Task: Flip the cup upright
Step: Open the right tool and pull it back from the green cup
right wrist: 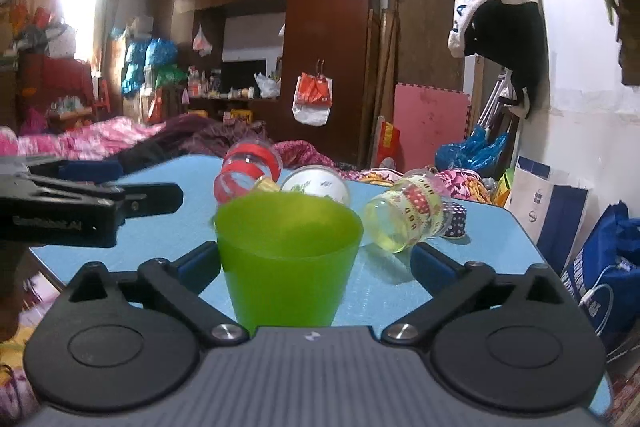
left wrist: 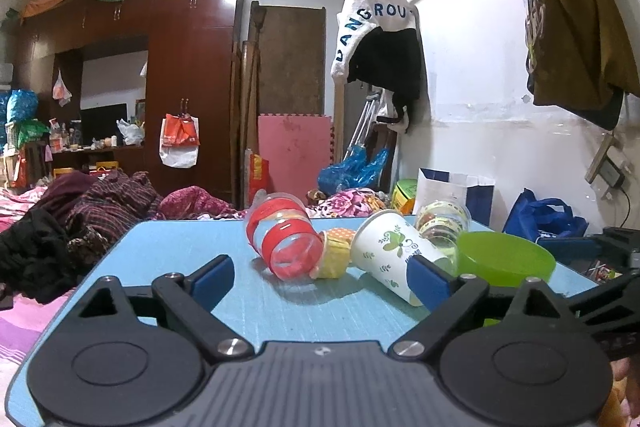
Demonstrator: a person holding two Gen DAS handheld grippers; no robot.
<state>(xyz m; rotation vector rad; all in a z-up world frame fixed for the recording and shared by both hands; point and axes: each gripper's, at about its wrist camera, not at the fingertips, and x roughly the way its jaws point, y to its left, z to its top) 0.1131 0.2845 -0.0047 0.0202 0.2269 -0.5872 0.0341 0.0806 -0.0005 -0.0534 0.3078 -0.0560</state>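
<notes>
A green plastic cup (right wrist: 288, 259) stands upright, mouth up, on the light blue table (right wrist: 480, 247), between the fingers of my right gripper (right wrist: 316, 263). The jaws stand wide open; the left finger is close to the cup, the right one apart from it. The cup also shows in the left wrist view (left wrist: 504, 257) at the right. My left gripper (left wrist: 320, 277) is open and empty, low over the table (left wrist: 168, 251). A white leaf-print paper cup (left wrist: 394, 253) lies on its side by its right fingertip.
A clear cup with red bands (left wrist: 286, 235), a small yellow cup (left wrist: 334, 253) and a clear patterned cup (left wrist: 442, 223) lie on their sides behind. The patterned cup (right wrist: 408, 217) lies right of the green cup. Clothes, bags and a wall surround the table.
</notes>
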